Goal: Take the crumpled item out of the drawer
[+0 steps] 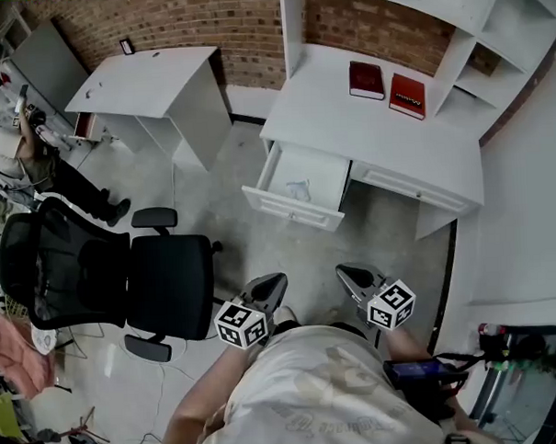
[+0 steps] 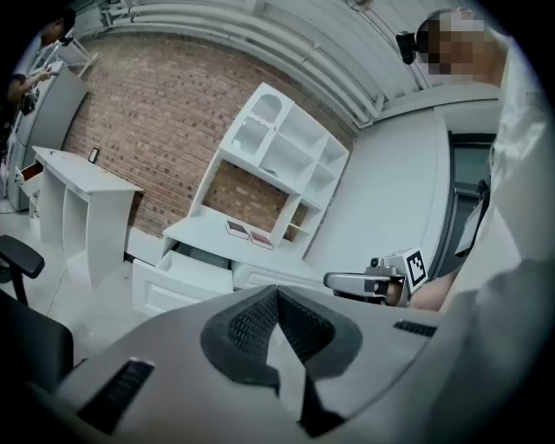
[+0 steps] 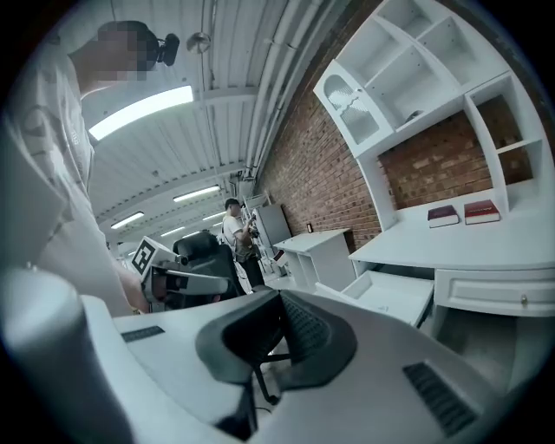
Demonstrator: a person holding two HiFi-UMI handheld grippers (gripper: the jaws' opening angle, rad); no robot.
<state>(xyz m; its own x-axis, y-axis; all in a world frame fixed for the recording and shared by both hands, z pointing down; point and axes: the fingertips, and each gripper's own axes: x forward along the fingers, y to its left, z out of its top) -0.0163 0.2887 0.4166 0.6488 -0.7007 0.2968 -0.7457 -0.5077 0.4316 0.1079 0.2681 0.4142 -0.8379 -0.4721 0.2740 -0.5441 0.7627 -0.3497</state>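
Black mesh office chair (image 1: pixel 124 278) at far left of the head view, on the grey floor (image 1: pixel 222 210). A person (image 1: pixel 8 150) stands behind it at the frame edge. A small desk (image 1: pixel 152 79), white with a bare top, sits against the brick wall (image 1: pixel 177 18) beyond the chair. Left claw (image 1: pixel 277 280) is low in the frame, just right of the chair and over the floor, well short of the furniture. In the left gripper view its ribbed pads (image 2: pixel 251 325) are pressed together with nothing between them, so it is clenched and empty. Ahead of it, the main desk (image 1: pixel 347 121), also white, has its left drawer (image 1: pixel 291 209) pulled out. The crumpled item (image 1: pixel 298 188), pale and wadded, lies on the drawer bottom about mid-way, untouched and well apart from both claws. Right claw (image 1: pixel 344 272) is beside the left one at about the same height and points toward the desk. The right gripper view shows its pads (image 3: pixel 299 325) closed on each other, clenched and holding nothing. A second drawer (image 1: pixel 414 187), to the right of the open one, is closed. Two red books (image 1: pixel 387 87) lie flat side by side on the desk top toward the back. A white shelf unit (image 1: pixel 490 32) rises over the desk's right end.
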